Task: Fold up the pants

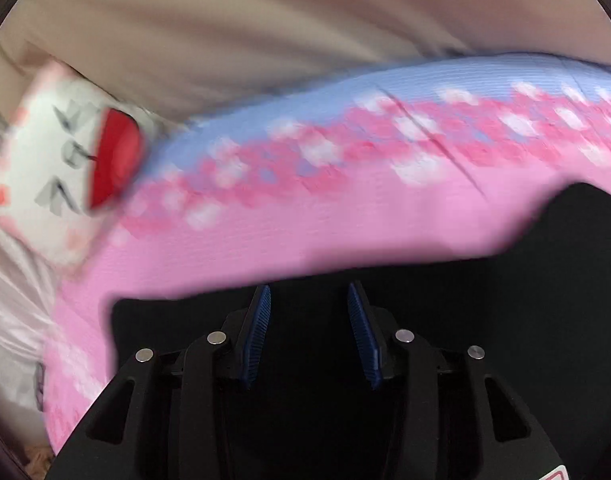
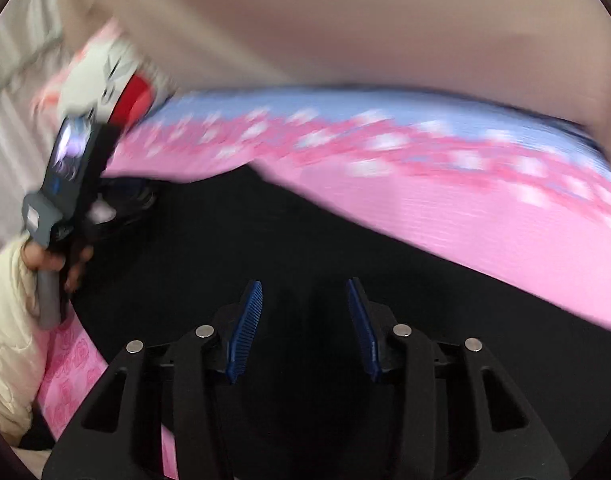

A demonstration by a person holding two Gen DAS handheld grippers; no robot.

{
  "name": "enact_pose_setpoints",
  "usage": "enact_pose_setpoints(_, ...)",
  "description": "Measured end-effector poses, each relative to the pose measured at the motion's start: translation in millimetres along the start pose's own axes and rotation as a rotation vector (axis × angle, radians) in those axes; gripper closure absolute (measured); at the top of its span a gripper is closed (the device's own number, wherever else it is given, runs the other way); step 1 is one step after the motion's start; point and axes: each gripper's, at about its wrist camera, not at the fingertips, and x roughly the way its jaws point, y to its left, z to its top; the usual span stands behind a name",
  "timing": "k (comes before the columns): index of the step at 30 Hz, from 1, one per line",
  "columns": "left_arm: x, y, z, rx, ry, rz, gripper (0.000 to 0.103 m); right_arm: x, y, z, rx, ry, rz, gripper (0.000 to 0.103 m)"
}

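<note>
- Where the black pants (image 2: 265,240) lie, a dark flat mass is seen spread on the pink patterned mat (image 2: 485,216), directly under and ahead of both tools; blur hides any waistband or hem, so which end is which cannot be told.
- Their long axis is judged to run across both views, roughly along the mat's edge — not away from the tools.
- The right gripper (image 2: 305,312) is seen pitched steeply down over the cloth, jaws partly apart, nothing between the blue pads (image 2: 245,332).
- The left gripper (image 1: 309,316) is posed alike: tilted down, jaws at a middling gap, empty, with black cloth below.
- In the right wrist view the left tool's body (image 2: 65,184) is held by a hand (image 2: 53,256) in a cream sleeve (image 2: 9,340) at the pants' far left — each hand seems nearest its own end.
- Beyond the mat, a white cushion with a red patch (image 1: 65,160) and beige bedding (image 1: 265,20) are seen.
</note>
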Motion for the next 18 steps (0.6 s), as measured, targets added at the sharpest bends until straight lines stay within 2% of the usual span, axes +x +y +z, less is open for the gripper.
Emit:
enact_pose_setpoints(1, 5, 6, 3, -0.009, 0.010, 0.002, 0.046, 8, -6, 2, -0.006, -0.027, 0.002, 0.061)
enact_pose_setpoints(2, 10, 17, 6, -0.036, 0.027, -0.024, 0.040, 8, -17, 5, 0.018, -0.040, 0.006, 0.064)
enact_pose_setpoints(4, 14, 37, 10, -0.094, 0.054, -0.112, 0.039, -2, -42, 16, 0.136, -0.029, -0.043, 0.084)
enact_pose_setpoints(5, 12, 42, 11, -0.112, 0.054, -0.137, 0.040, -7, -41, 21, 0.137, -0.047, -0.040, 0.078)
enact_pose_setpoints(6, 5, 44, 13, -0.117, 0.034, -0.132, 0.043, -16, -29, 29, 0.099, -0.077, 0.020, 0.078)
enact_pose_setpoints(7, -1, 42, 13, -0.106, 0.011, -0.094, 0.044, -18, -12, 38, 0.061, -0.086, 0.085, 0.079)
enact_pose_setpoints(9, -5, 29, 15, -0.065, 0.000, -0.037, 0.044, -2, 33, 58, -0.028, -0.068, 0.174, 0.079)
enact_pose_setpoints(10, 1, 25, 15, -0.062, 0.017, -0.030, 0.043, 14, 50, 65, -0.067, -0.045, 0.182, 0.081)
enact_pose_setpoints(12, 9, 16, 13, -0.060, 0.034, -0.001, 0.041, 66, 67, 80, -0.105, 0.037, 0.110, 0.083)
enact_pose_setpoints(13, 8, 17, 11, -0.064, 0.030, 0.009, 0.041, 73, 61, 86, -0.076, -0.002, 0.120, 0.083)
enact_pose_setpoints(14, 7, 19, 10, -0.071, 0.032, 0.008, 0.041, 71, 50, 90, -0.031, -0.004, 0.124, 0.092)
enact_pose_setpoints(15, 4, 22, 9, -0.080, 0.034, 0.004, 0.041, 57, 31, 92, 0.063, -0.005, 0.076, 0.094)
enact_pose_setpoints(16, -6, 27, 8, -0.092, 0.021, -0.007, 0.041, 43, 24, 90, 0.080, -0.035, 0.032, 0.092)
enact_pose_setpoints(17, -19, 31, 6, -0.098, -0.007, -0.021, 0.042, 10, 19, 75, 0.042, -0.095, 0.011, 0.088)
enact_pose_setpoints(18, -37, 32, 3, -0.103, -0.047, -0.044, 0.042, -9, 16, 60, 0.011, -0.113, 0.035, 0.088)
